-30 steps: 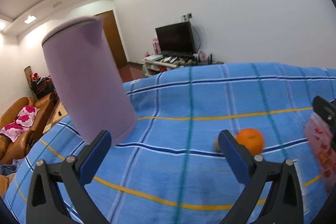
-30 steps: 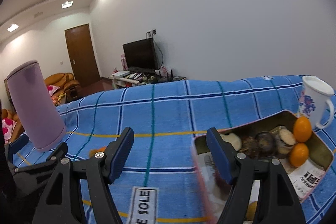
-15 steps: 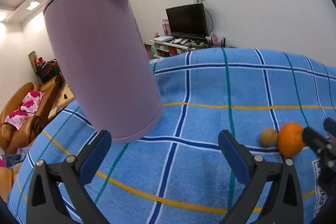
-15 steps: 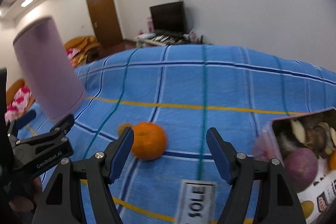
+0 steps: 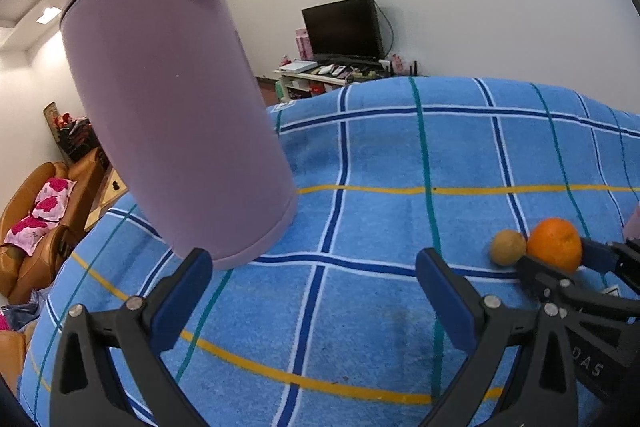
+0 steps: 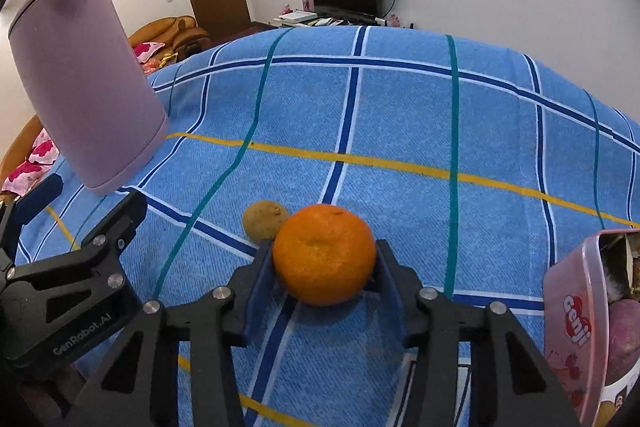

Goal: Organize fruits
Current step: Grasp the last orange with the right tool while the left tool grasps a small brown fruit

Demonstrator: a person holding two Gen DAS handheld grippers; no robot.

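Blue checked cloth (image 6: 400, 115) covers the table. On it an orange (image 6: 325, 254) is pinched between the pads of the right gripper (image 6: 325, 269), whose jaws have just been closing; its stem dimple is turned up and toward the camera, and no long axis can be told on so round a fruit. A kiwi (image 6: 264, 225) is seen touching it behind. Only the right wrist view shows a pink box (image 6: 592, 311) at the right edge, with a purple root and other pieces inside. The left gripper (image 5: 314, 285) is held spread wide over bare cloth, near a purple jug (image 5: 172, 115).
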